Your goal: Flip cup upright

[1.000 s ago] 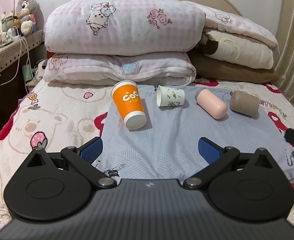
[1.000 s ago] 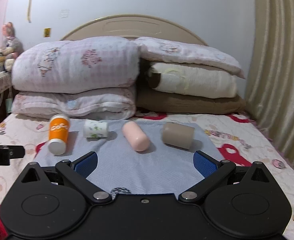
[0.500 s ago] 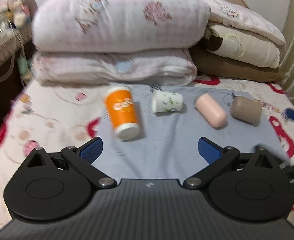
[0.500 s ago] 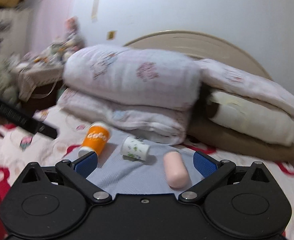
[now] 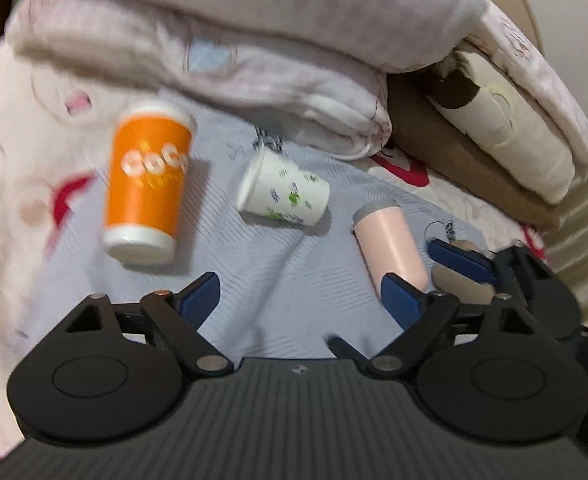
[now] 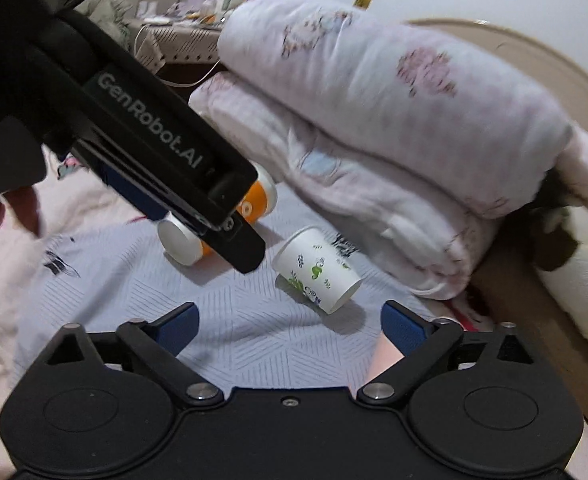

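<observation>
Left wrist view: with both tongs, left gripper (image 5: pixel 298 296) and right gripper (image 6: pixel 288 324), spread and empty, the white paper cup (image 5: pixel 284 196) lies sideways ahead between the fingers and is best pinched lightly mid-wall, then rotated base-down.

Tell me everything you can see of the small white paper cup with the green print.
The small white paper cup lies on its side on the grey-blue cloth, between the orange cup and the pink cup, touching neither. It looks like thin paper with a rolled rim and green and dark leaf prints. Its mouth points toward the orange cup, its narrower base toward the pink one. No tongs touch it.
</observation>
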Demonstrator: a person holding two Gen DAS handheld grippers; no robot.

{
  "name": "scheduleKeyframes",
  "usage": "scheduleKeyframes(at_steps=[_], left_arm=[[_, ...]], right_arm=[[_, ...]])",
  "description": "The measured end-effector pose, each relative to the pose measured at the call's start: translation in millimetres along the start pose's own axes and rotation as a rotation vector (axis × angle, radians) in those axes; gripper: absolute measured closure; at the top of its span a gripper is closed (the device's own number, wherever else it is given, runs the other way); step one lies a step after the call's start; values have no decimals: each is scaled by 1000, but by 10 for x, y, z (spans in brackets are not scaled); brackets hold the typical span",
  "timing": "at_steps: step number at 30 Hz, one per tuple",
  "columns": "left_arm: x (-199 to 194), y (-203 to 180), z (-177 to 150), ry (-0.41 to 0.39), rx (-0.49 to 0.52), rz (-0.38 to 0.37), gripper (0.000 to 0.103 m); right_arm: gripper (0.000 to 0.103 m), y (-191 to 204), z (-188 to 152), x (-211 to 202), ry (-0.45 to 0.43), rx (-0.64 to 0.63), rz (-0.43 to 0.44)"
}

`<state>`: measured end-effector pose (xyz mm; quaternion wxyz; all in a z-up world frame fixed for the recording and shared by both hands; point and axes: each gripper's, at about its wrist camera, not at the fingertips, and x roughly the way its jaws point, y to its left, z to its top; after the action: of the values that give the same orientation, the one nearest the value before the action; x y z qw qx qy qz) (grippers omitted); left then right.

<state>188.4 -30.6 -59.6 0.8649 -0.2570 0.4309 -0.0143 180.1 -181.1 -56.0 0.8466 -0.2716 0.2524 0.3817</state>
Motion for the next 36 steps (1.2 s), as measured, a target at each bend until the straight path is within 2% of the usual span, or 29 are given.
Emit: scheduleKeyframes(at_steps=[3,6,9,16,26,32,34,36], left_arm=[[180,60,-6,-9,-43,-25,18],[293,104,48,-58,-64,-42,18],[439,96,113,-61,-31,-20,19],[715,252,169,-49,-110,-108,19],[880,427,184,-53,-220,-122,21],[903,411,106,-76,-255,-122,23],[913,441,96,-85,-270,-123,23],[929,449,97,-77,-274,-126,23]], right_arm=[[6,-77,-23,230,17,-24,16],[7,-144,-2,470,38,-85,36],[8,-190,10,696,54,-176,43],[15,-362,58,1145,84,-260,77],[15,-496,-10,1348,116,-342,106],[15,-547,-51,1398,88,-365,125],[18,-545,-101,1371,91,-369,123],[33,-588,-130,1398,117,-348,146]])
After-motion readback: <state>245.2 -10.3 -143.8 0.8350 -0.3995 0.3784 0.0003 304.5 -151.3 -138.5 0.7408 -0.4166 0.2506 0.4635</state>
